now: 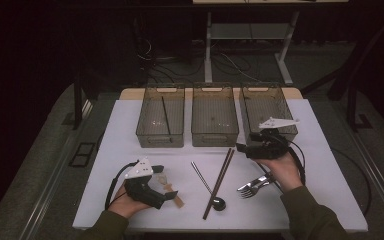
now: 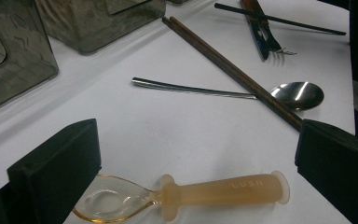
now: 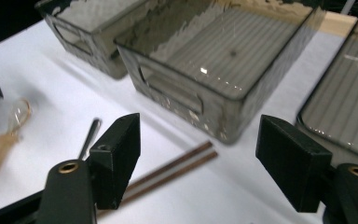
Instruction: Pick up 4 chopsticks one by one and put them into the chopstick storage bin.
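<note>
An amber spoon (image 2: pixel 223 191) with a clear bowl lies flat on the white table (image 2: pixel 177 135). My left gripper (image 2: pixel 198 140) is open, one jaw on each side of the spoon, and the pads do not press on it. In the high view the left gripper (image 1: pixel 166 182) is at the front left, over the spoon (image 1: pixel 172 192). My right gripper (image 1: pixel 242 148) hovers in front of the right bin (image 1: pixel 267 107), pointing left. It is open (image 3: pixel 200 140) with nothing between its jaws, above the tips of the brown chopsticks (image 3: pixel 177 165).
Three translucent bins stand in a row at the back: left (image 1: pixel 160 117) with a thin black stick inside, middle (image 1: pixel 215 115) and right. A metal spoon (image 1: pixel 206 184), the brown chopsticks (image 1: pixel 222 175) and forks (image 1: pixel 252 186) lie at mid-table.
</note>
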